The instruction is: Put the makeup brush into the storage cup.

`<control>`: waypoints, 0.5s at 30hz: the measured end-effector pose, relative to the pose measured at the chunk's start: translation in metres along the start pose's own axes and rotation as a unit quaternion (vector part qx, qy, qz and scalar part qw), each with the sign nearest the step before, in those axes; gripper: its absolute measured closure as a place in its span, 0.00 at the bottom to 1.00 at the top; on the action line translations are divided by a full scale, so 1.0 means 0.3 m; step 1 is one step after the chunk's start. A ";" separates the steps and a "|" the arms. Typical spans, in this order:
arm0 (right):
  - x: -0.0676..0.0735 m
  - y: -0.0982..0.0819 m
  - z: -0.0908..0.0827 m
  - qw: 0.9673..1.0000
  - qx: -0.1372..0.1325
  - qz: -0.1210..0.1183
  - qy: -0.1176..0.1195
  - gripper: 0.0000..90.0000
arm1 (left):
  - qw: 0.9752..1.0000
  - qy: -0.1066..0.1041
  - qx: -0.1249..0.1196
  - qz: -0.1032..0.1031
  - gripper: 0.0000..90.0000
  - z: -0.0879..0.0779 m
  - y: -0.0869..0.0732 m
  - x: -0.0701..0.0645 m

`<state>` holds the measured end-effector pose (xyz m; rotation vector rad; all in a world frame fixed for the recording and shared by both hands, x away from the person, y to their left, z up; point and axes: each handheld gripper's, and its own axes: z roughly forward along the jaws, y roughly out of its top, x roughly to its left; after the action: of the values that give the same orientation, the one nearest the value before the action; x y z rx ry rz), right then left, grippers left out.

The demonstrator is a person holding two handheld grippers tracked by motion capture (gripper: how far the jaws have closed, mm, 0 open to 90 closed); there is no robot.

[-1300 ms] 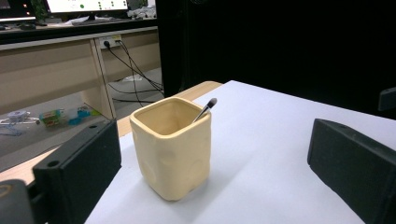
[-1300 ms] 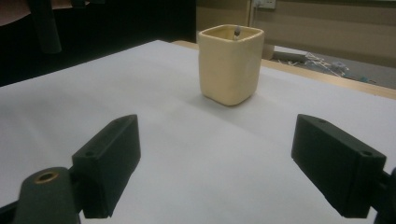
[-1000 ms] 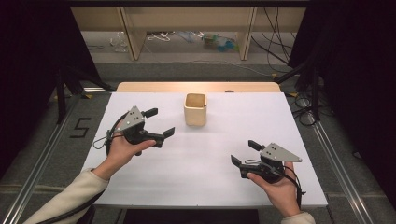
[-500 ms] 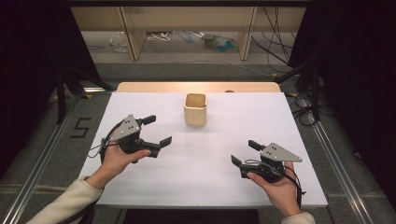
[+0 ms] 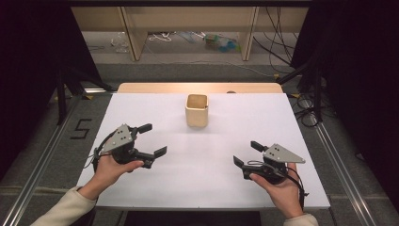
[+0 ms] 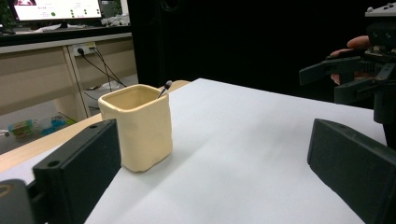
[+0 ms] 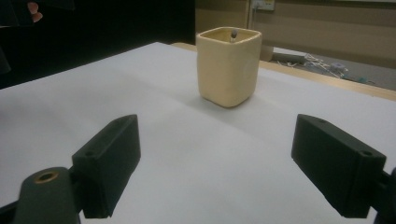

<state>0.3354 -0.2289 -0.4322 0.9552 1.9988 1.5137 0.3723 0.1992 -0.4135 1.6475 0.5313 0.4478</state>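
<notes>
Left gripper point(image 5: 151, 140): jaws spread wide, nothing between them, held in the person's left hand point(image 5: 107, 170) above the left half of the white table point(image 5: 141, 106), pointing toward the centre. Right gripper point(image 5: 245, 153): likewise released and empty, held low near the front right corner, well apart from the left one. Between and beyond both stands the cream square cup point(image 5: 196, 110), upright, near the middle of the far edge, touched by neither gripper. In the left gripper view a thin stick with a small rounded tip point(image 6: 164, 87) leans inside the cup point(image 6: 136, 126), its tip just above the rim; the right gripper view shows the same tip point(image 7: 233, 32). Risk assessment: the cup looks light and soft-walled; a one-sided approach could push it toward the far edge or tip it. A jaw clipping the rim could knock the stick out.
</notes>
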 end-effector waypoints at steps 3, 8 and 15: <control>-0.002 0.002 -0.005 1.000 0.010 -0.004 -0.005 0.19 | 1.000 0.003 -0.001 0.001 0.03 -0.019 -0.005 -0.003; -0.005 0.003 -0.009 1.000 0.010 -0.007 -0.006 0.19 | 1.000 0.002 0.001 0.002 0.03 -0.041 -0.018 -0.013; -0.009 0.002 -0.010 1.000 0.005 -0.006 -0.007 0.19 | 1.000 0.006 0.001 0.003 0.03 -0.073 -0.034 -0.022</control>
<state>0.3351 -0.2326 -0.4310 0.9536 2.0001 1.4872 0.3535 0.2143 -0.4205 1.6494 0.5351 0.4621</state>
